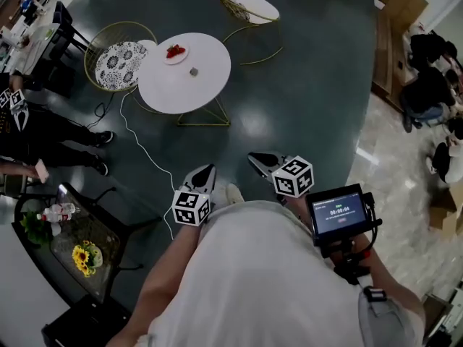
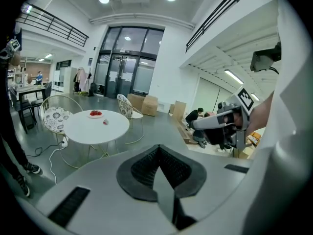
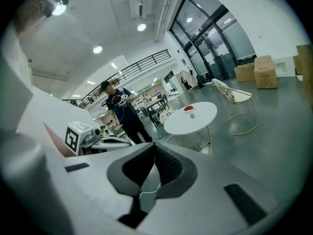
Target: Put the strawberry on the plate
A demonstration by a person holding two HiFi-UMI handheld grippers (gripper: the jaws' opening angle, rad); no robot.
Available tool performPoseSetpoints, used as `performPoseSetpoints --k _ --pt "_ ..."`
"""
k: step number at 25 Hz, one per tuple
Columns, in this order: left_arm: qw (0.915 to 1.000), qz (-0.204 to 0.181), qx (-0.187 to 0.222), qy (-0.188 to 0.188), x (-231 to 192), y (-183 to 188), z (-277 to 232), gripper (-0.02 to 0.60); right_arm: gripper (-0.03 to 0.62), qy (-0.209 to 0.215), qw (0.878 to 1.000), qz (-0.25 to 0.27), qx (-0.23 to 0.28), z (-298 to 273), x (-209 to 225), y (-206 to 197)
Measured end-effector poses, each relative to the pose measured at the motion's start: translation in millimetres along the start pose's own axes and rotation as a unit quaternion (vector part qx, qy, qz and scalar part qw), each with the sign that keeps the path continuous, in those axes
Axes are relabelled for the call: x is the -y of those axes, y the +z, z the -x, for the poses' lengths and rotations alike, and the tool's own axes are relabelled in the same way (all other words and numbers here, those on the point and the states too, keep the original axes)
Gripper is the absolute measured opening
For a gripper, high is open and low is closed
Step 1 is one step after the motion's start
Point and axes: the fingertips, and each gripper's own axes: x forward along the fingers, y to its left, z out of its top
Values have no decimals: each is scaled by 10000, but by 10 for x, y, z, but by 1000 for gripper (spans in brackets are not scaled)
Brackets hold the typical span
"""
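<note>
A small plate (image 1: 176,53) with red strawberries on it sits at the far side of a round white table (image 1: 189,85). A small pale object (image 1: 194,71) lies next to the plate; what it is cannot be told. Plate (image 2: 96,114) and object (image 2: 105,122) also show in the left gripper view, far ahead. Both grippers hang over the floor, well short of the table. My left gripper (image 1: 207,169) (image 2: 158,148) is shut and empty. My right gripper (image 1: 255,157) (image 3: 154,146) is also shut on nothing, with the plate (image 3: 189,108) far off.
Two wire chairs (image 1: 119,55) (image 1: 249,9) flank the table. A white cable (image 1: 145,154) runs across the dark floor. A black side table (image 1: 76,248) with sunflowers stands at the left. A person in dark clothes (image 1: 51,132) stands left; others sit at the right (image 1: 427,92).
</note>
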Motion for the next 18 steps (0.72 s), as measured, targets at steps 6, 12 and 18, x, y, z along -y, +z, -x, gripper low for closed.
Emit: performPoseSetpoints --k 6,12,18 --pt "9998 -100 -25 -189 -297 147 -79 8 8 -65 10000 -54 -35 -359 49 155" --pt "9999 71 -25 -97 -756 170 -99 8 8 -78 9999 32 -94 -757 67 362" --pt "9996 271 -1 -111 -958 140 -98 8 8 -150 9994 36 -326 -919 65 336"
